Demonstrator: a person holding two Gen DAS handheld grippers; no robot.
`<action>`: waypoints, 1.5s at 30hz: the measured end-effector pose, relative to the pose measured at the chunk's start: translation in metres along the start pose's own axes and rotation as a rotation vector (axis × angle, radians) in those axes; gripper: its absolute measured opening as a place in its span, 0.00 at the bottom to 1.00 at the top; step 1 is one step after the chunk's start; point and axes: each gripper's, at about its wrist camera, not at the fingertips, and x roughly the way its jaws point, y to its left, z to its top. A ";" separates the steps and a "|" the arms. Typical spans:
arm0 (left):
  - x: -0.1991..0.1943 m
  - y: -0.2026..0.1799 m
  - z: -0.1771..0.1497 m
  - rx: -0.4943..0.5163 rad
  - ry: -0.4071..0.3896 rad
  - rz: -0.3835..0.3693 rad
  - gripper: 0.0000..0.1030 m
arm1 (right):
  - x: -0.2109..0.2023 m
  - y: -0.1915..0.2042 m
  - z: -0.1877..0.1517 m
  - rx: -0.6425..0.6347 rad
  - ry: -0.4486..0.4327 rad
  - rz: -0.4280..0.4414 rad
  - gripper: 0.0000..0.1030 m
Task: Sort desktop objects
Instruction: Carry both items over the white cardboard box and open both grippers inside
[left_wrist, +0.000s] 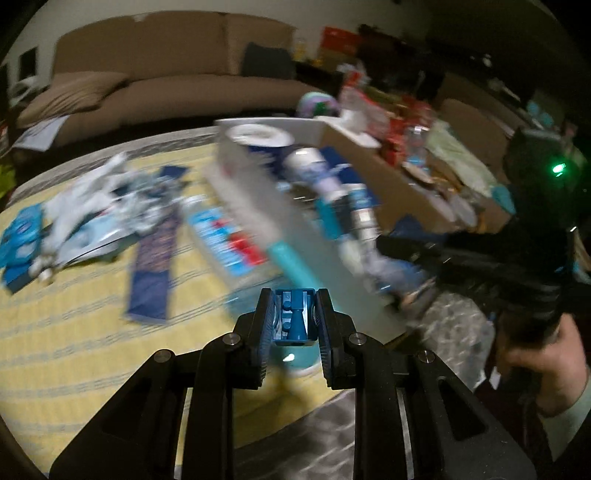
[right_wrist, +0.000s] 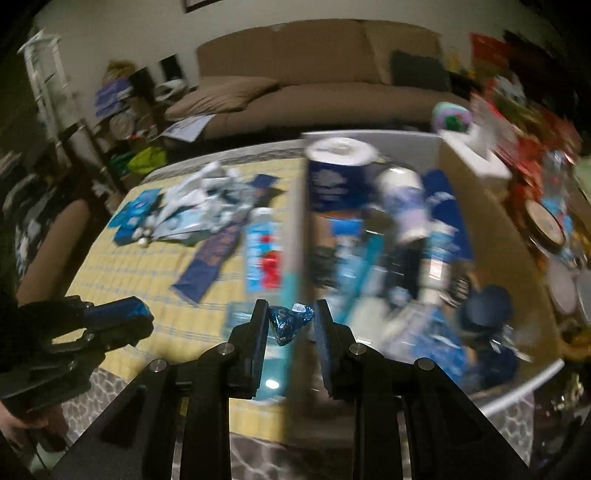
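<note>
Left gripper (left_wrist: 293, 319) is closed on a blue plastic block (left_wrist: 293, 321), a small toy-like piece; both fingers press its sides. It hangs above the yellow striped cloth (left_wrist: 74, 332), just beside the near corner of the white box (left_wrist: 332, 266).

Right gripper (right_wrist: 290, 325) holds a blue foil-wrapped candy (right_wrist: 288, 325). The candy touches the left finger, while a narrow gap shows at the right finger, so the jaws stand only partly closed. It sits above the box's left wall (right_wrist: 295, 258), at the edge between cloth and box.

The box holds blue items: a round navy canister (right_wrist: 338, 173), a teal stick (right_wrist: 364, 266) and a dark blue cap (right_wrist: 487, 306); motion blur hides finer detail.

On the cloth lie 1 long dark blue wrapper (right_wrist: 210, 262), 1 blue and red packet (right_wrist: 264, 258) and a heap of white and blue wrappers (right_wrist: 192, 210).

A cardboard box (left_wrist: 388, 177) with mixed items stands behind the white box. A brown sofa (left_wrist: 166, 70) fills the background.
</note>
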 end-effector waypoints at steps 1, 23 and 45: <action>0.007 -0.011 0.004 0.006 0.004 -0.017 0.20 | -0.002 -0.013 -0.003 0.020 0.007 -0.005 0.24; 0.048 -0.058 0.022 0.008 0.025 -0.014 0.52 | -0.002 -0.099 -0.035 0.182 0.024 0.058 0.33; -0.038 0.079 -0.025 -0.185 -0.051 0.136 0.98 | -0.020 -0.003 0.001 0.079 -0.064 0.133 0.86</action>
